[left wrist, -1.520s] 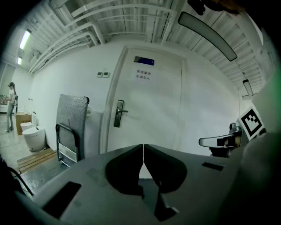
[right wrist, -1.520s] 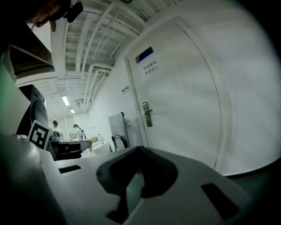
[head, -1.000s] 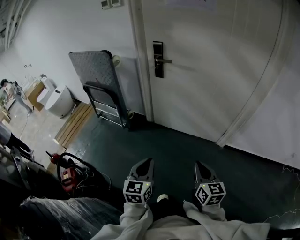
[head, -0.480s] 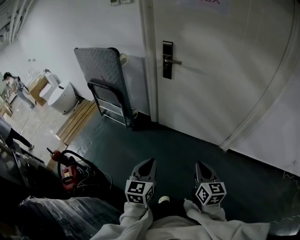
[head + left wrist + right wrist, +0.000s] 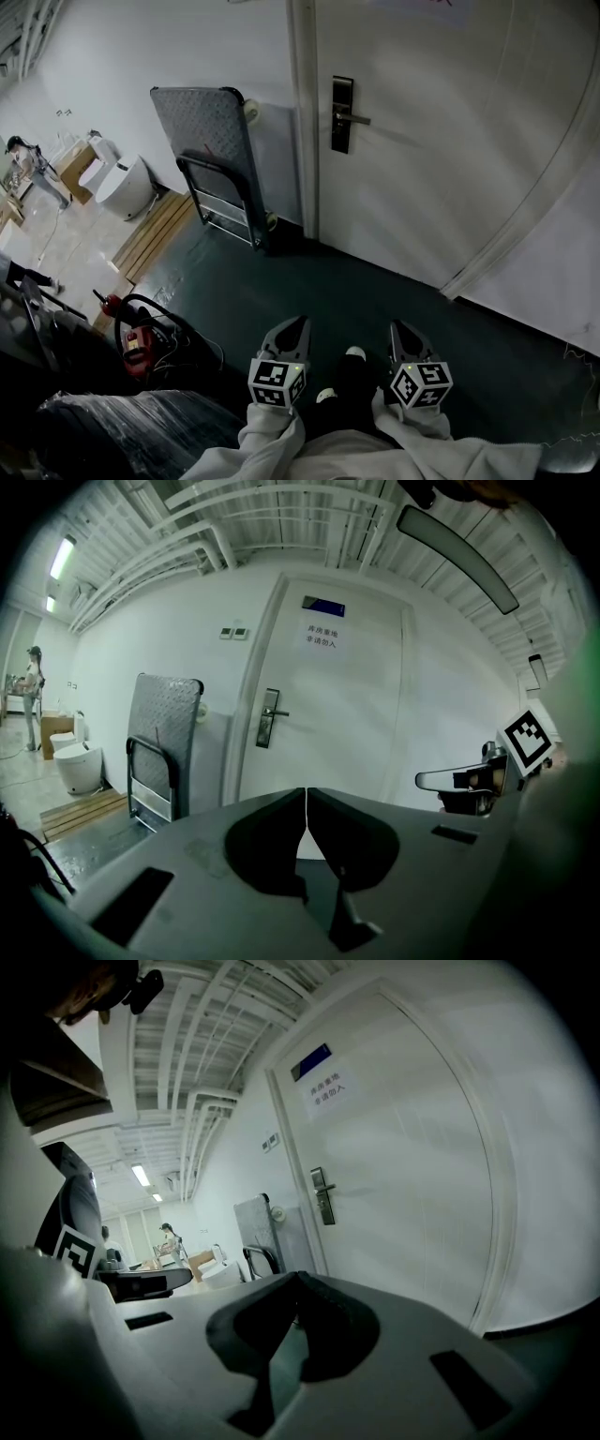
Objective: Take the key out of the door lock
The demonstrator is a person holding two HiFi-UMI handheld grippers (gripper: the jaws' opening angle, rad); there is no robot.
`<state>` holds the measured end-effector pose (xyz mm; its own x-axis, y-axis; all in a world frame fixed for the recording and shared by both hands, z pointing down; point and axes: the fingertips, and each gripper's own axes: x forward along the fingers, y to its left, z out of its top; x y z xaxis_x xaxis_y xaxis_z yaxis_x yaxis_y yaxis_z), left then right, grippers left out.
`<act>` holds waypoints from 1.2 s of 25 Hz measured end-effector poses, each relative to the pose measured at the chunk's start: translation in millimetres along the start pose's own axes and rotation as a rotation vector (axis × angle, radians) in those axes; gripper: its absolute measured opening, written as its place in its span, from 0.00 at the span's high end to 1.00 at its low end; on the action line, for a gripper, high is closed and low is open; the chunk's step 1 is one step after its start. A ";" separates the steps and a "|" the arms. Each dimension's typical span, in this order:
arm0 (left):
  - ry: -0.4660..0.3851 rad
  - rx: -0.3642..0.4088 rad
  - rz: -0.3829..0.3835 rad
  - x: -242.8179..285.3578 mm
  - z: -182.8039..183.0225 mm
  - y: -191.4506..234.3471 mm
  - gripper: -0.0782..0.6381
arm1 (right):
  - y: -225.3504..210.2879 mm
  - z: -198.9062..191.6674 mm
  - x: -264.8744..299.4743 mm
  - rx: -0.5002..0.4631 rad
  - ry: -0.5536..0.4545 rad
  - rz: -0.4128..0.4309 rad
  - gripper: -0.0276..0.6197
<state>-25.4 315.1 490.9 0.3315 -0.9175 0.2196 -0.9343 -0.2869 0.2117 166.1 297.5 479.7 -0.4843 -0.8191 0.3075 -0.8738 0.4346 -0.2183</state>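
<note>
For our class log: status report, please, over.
Left gripper, right gripper shut, empty. Door lock ahead; key too small to see. Folded trolley leans left of it.

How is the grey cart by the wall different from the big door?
The cart is grey with a bumpy deck; the door is smooth and white. The cart leans tilted against the wall; the door stands straight and shut. The door has a dark lock plate; the cart has a black tube handle. Both are tall and flat.
</note>
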 end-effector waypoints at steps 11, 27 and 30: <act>0.009 0.000 0.022 25.5 3.1 16.6 0.87 | -13.4 1.3 29.2 0.013 0.015 0.011 0.88; 0.025 -0.009 0.040 124.4 36.4 56.0 0.87 | -57.9 46.9 128.4 0.036 0.026 0.021 0.88; 0.026 -0.014 0.046 144.1 43.9 63.5 0.87 | -65.8 55.9 146.7 0.036 0.031 0.030 0.88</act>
<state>-42.7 152.6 494.1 0.2912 -0.9223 0.2539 -0.9469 -0.2402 0.2136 155.0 127.8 487.4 -0.5119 -0.7935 0.3290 -0.8569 0.4447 -0.2609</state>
